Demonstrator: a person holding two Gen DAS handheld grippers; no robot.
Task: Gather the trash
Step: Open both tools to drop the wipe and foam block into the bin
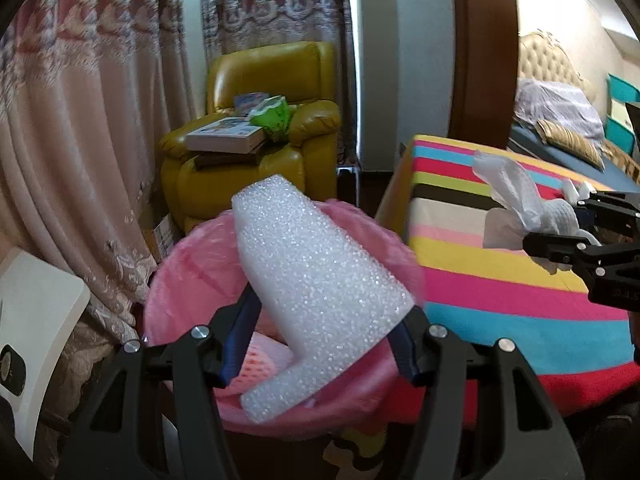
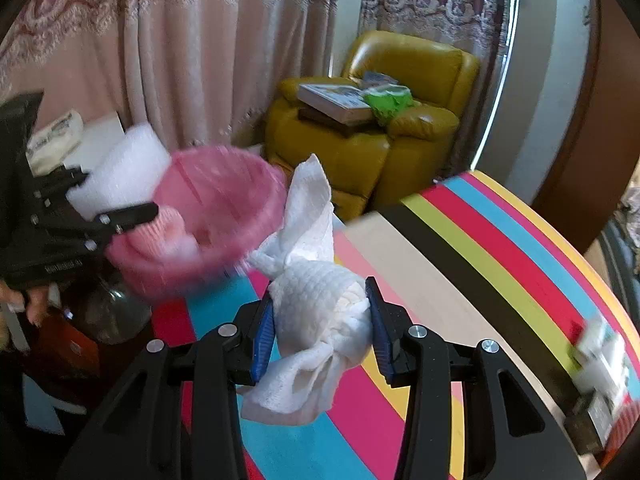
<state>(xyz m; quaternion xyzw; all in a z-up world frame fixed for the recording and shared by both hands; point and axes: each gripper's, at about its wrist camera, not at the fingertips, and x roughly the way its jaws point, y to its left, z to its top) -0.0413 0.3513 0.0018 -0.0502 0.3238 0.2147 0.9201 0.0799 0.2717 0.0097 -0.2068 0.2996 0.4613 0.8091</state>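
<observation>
The left gripper (image 1: 324, 344) tilts downward over the pink-lined trash bin (image 1: 192, 264), its blue-padded fingers (image 1: 240, 332) pinching a white foam sheet (image 1: 316, 280) that hangs above the bin's mouth. The right gripper (image 2: 320, 332) also slants down, above the striped counter (image 2: 480, 248) just beside the bin, its fingers (image 2: 262, 336) clamped on a knotted white paper towel bundle (image 2: 316, 308). A hand (image 2: 36, 300) shows beneath the left gripper in the right wrist view. Behind stands a yellow armchair (image 1: 272, 76) stacked with books (image 1: 226, 136); their cover print is too small to read
</observation>
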